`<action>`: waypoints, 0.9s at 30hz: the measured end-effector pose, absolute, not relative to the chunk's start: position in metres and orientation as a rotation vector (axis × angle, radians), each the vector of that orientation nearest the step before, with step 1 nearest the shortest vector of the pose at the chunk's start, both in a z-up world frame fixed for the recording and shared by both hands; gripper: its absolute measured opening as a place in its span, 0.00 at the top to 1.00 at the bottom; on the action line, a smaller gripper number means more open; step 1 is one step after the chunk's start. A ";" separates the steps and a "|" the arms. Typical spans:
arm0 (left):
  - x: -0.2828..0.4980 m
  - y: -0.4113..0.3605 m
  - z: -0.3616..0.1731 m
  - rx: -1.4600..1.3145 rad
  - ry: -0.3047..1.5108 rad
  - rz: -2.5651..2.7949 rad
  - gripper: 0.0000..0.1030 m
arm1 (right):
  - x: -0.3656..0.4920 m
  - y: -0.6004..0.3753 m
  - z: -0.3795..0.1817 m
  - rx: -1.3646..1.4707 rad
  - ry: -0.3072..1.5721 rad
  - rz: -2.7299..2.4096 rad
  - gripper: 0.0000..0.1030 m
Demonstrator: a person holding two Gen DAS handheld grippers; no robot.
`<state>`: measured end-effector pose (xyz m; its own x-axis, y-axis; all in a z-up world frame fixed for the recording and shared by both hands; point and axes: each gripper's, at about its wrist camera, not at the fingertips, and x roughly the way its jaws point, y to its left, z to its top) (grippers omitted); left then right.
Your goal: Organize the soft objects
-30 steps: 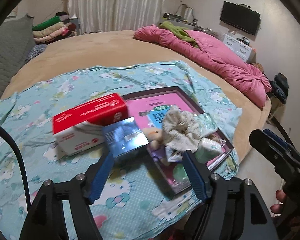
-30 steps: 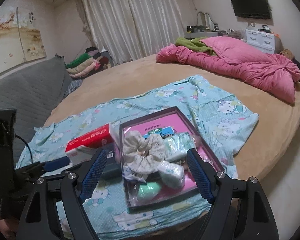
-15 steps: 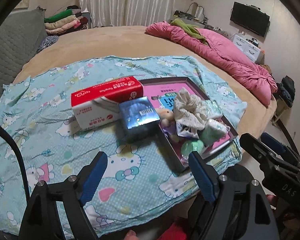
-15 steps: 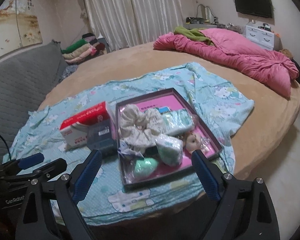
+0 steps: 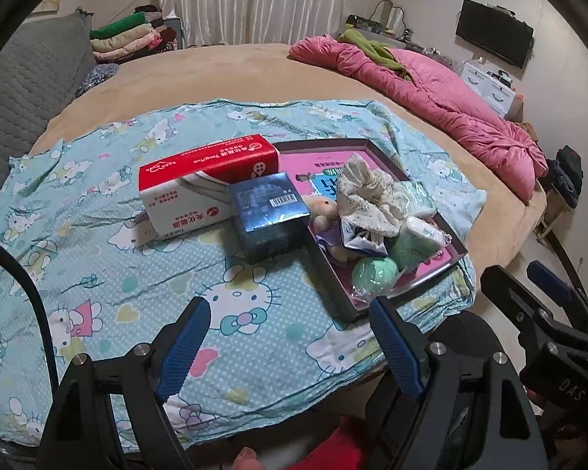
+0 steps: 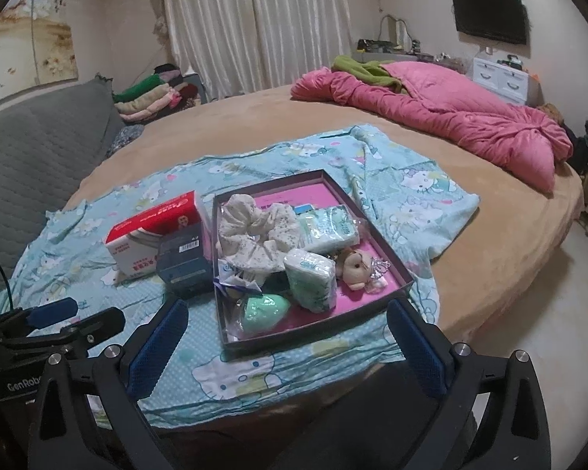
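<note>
Both the left claw (image 5: 290, 346) and right claw (image 6: 290, 346) hang spread and empty short of the tray (image 6: 376, 235), where the scrunchie (image 6: 254, 231) lies, likely light and floppy, best pinched at a bunched fold.

A pale blue Hello Kitty-print sheet (image 5: 98, 274) covers a tan bed (image 6: 254, 125), bearing a red-and-white tissue box (image 5: 200, 180), a dark blue box (image 5: 268, 211) and a dark-rimmed, pink-lined tray (image 6: 380, 286); behind lies a pink quilt (image 6: 470, 117).
</note>
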<state>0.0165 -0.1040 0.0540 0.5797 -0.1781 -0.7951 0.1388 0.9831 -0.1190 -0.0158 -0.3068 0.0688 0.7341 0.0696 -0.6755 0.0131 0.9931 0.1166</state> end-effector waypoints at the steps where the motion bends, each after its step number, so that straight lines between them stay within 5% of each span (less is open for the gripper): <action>1: 0.016 -0.105 0.053 -0.044 0.935 -0.185 0.20 | -0.016 -0.306 0.068 0.113 0.745 0.037 0.02; 27: 0.019 -0.106 0.035 -0.047 0.961 -0.163 0.20 | -0.009 -0.304 0.048 0.124 0.802 0.063 0.02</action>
<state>0.0190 -0.1059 0.0349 0.5611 -0.1592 -0.8123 0.1173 0.9867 -0.1123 -0.0088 -0.3038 0.0476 0.6939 0.1029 -0.7126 -0.0090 0.9909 0.1344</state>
